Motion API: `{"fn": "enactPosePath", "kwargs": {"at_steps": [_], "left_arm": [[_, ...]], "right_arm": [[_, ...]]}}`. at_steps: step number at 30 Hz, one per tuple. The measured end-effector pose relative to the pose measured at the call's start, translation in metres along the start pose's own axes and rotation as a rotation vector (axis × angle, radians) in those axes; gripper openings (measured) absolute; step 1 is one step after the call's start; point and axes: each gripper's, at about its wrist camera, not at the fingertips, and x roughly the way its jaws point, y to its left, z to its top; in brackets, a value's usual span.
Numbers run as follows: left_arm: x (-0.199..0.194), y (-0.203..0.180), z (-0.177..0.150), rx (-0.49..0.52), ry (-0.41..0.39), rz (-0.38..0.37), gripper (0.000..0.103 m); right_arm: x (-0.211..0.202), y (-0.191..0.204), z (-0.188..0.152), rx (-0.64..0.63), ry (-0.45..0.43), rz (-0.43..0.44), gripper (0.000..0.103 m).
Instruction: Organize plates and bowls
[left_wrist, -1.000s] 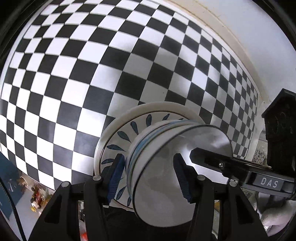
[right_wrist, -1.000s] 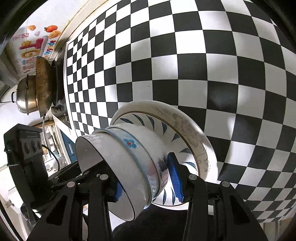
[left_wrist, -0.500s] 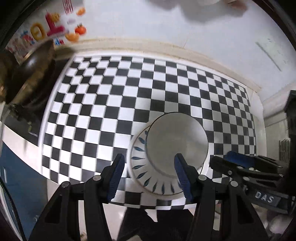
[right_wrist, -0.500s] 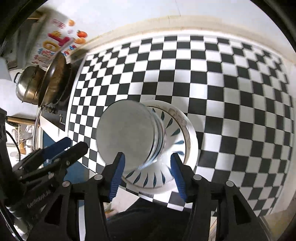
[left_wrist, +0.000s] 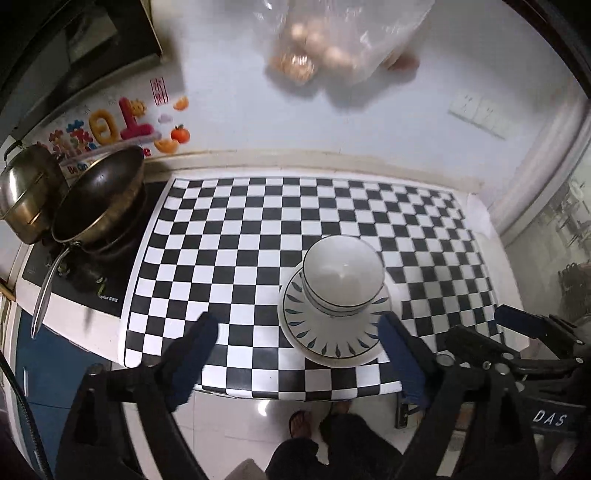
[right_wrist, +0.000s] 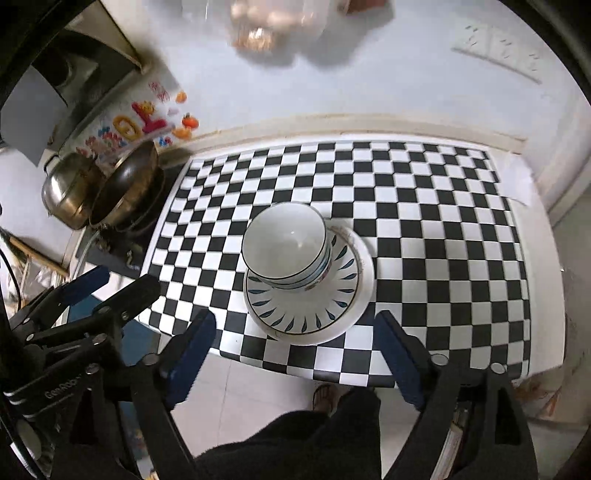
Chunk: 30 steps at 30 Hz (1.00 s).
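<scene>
Both tools (right_wrist: 295, 354) above stacked bowls (right_wrist: 286, 247)

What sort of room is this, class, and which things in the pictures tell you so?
Most likely a home kitchen. A dark frying pan and a steel pot sit on a black cooktop beside the checkered counter, where stacked bowls rest on plates.

A black-and-white checkered surface (left_wrist: 258, 229) stands against a pale wall (left_wrist: 295, 122). At ten o'clock a dark pan (left_wrist: 98, 199) and a shiny metal pot (left_wrist: 26, 195) sit on a black stove (left_wrist: 92, 284). Bright stickers (left_wrist: 110, 129) are on the wall above them. At two o'clock is a white switch (left_wrist: 480, 112). The floor (left_wrist: 258, 417) below has shiny pale tiles.
</scene>
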Motion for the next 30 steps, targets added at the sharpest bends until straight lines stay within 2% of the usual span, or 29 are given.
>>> {"fn": "enactPosePath", "kwargs": {"at_steps": [3,17,22,26,30], "left_arm": [[-0.02,-0.001,-0.005,0.0,-0.034,-0.01,0.094],[-0.111,-0.024,-0.048,0.01,-0.192,0.039,0.094],[-0.147,-0.03,-0.073,-0.017,-0.23,0.055,0.094],[-0.166,-0.032,-0.09,-0.033,-0.251,0.068,0.094],[-0.184,-0.033,-0.106,-0.048,-0.272,0.085,0.094]], "right_arm": [[-0.025,0.002,-0.011,0.007,-0.053,-0.016,0.093],[-0.133,0.014,-0.07,-0.037,-0.283,-0.066,0.096],[-0.175,0.019,-0.1,-0.057,-0.349,-0.087,0.096],[-0.203,0.021,-0.124,-0.067,-0.376,-0.079,0.097],[-0.229,0.025,-0.144,-0.093,-0.42,-0.107,0.098]]}}
